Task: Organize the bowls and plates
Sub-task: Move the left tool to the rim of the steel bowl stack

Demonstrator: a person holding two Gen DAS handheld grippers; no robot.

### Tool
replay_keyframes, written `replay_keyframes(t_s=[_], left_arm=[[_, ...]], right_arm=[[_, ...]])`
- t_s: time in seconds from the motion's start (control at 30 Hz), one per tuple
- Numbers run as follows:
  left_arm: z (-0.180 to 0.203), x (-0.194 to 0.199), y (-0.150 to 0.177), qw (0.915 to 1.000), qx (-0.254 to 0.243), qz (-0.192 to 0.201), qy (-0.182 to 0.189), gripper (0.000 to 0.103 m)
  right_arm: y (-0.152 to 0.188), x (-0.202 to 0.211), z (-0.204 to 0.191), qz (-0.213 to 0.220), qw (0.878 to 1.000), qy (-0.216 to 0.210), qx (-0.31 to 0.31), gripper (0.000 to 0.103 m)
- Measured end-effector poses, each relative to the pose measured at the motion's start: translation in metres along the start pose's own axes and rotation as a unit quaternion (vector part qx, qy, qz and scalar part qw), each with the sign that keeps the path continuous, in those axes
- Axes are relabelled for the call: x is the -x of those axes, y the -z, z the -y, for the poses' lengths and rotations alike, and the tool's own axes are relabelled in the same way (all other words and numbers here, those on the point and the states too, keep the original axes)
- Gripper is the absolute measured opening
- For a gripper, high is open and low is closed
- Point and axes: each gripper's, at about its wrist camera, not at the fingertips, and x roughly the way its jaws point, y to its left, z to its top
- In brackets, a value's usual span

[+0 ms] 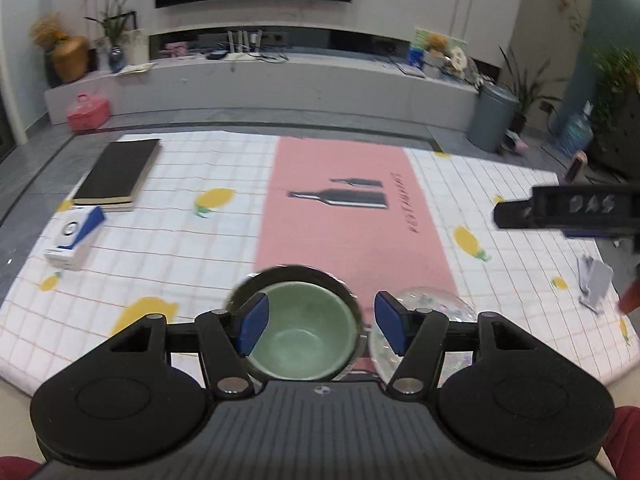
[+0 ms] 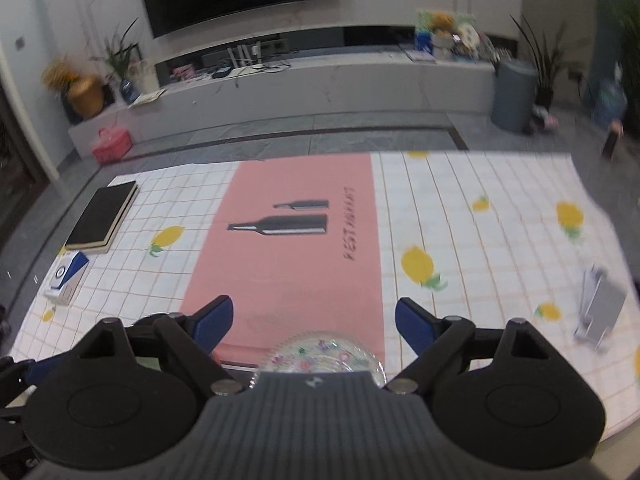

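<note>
In the left wrist view a green bowl (image 1: 302, 336) with a dark outer rim sits on the pink strip of the tablecloth, right under my left gripper (image 1: 320, 322). The gripper is open, its blue pads either side of the bowl's top, not touching it. A clear glass plate with coloured flecks (image 1: 428, 312) lies just right of the bowl, partly behind the right finger. In the right wrist view the same glass plate (image 2: 320, 354) lies below my right gripper (image 2: 314, 326), which is open and empty above it. The right gripper's side shows in the left wrist view (image 1: 560, 210).
A dark book (image 1: 118, 172) and a blue-white box (image 1: 74, 236) lie at the table's left. A grey metal stand (image 2: 600, 308) lies near the right edge. The checked tablecloth (image 2: 460, 216) with lemon prints covers the table. A TV bench stands beyond the table.
</note>
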Motion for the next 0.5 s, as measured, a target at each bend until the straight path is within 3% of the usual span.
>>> replay_keyframes(t_s=[0.27, 0.5], left_arm=[[-0.037, 0.002, -0.002, 0.9995, 0.030, 0.005, -0.013, 0.072], [-0.057, -0.004, 0.005, 0.9992, 0.035, -0.005, -0.020, 0.072]], right_arm=[[-0.025, 0.032, -0.060, 0.064, 0.998, -0.016, 0.018, 0.092], [0.005, 0.002, -0.081, 0.066, 0.997, -0.036, 0.009, 0.087]])
